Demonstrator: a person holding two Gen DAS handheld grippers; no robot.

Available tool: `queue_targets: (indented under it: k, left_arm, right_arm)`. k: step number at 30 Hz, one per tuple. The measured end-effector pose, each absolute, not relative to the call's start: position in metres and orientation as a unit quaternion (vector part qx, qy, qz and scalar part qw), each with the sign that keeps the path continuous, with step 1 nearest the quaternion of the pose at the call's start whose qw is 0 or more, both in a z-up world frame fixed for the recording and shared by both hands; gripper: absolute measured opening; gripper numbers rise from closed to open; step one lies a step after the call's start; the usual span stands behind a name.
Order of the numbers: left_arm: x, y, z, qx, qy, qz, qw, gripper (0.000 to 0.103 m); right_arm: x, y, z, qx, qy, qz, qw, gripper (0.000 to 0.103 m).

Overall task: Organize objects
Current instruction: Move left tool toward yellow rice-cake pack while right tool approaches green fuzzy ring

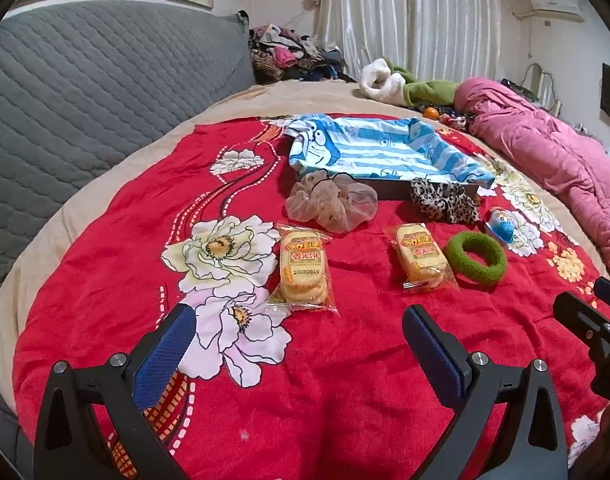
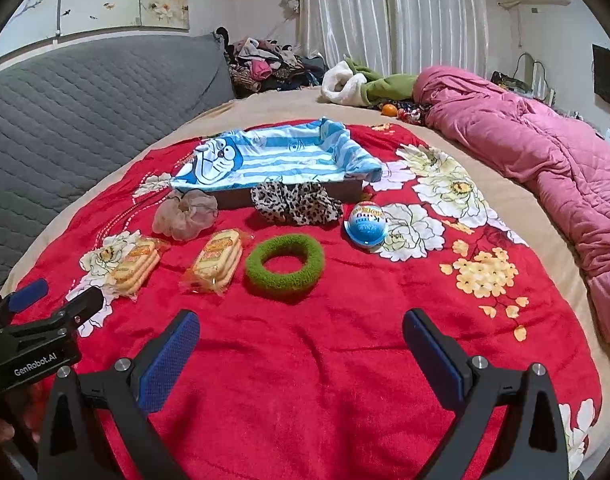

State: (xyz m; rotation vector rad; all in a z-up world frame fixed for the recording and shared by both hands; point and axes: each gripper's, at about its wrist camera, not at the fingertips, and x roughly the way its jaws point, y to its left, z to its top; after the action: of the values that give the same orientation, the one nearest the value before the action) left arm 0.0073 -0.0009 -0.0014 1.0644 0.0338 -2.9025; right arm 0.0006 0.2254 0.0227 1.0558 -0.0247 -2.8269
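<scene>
bed: blanket (image 2: 325, 352) on top | tray (image 2: 289, 194) at back | two scrunchies (image 2: 295, 202) just before tray | two snack packs (image 2: 219, 262) nearer, left | ring (image 2: 285, 264) right of packs | egg (image 2: 367, 224) far right

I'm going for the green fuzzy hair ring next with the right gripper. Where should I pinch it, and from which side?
Probably the near arc of the green hair ring, coming from above and in front with the open right gripper. It lies flat on the red blanket with an open centre, so one finger can drop into the hole and the other outside. That arc faces the gripper, away from the biscuit pack.
</scene>
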Motion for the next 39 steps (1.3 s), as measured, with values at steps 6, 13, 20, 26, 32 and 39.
queue_targets:
  k: [6,13,20,26,32,39]
  left_arm:
    - [0.013,-0.003,0.008,0.335,0.017,-0.942,0.027,0.103]
    - [0.025,-0.005,0.023,0.319,0.021,-0.947,0.025,0.103]
    - [0.039,-0.005,0.039,0.308,0.024,-0.951,0.025,0.103]
    - [0.054,-0.006,0.053,0.297,0.027,-0.954,0.032,0.103]
    - [0.07,-0.008,0.074,0.283,0.027,-0.958,0.033,0.103]
    - [0.086,-0.006,0.099,0.265,0.021,-0.963,0.041,0.103]
  right_arm:
    - [0.007,0.223,0.032,0.342,-0.008,-0.938,0.062,0.102]
    - [0.016,0.228,0.042,0.338,-0.025,-0.938,0.069,0.102]
    - [0.034,0.228,0.063,0.317,-0.033,-0.944,0.084,0.103]
    - [0.052,0.226,0.082,0.299,-0.028,-0.95,0.086,0.103]
    - [0.065,0.226,0.099,0.285,-0.032,-0.954,0.091,0.103]
    - [0.078,0.222,0.118,0.267,-0.025,-0.959,0.093,0.103]
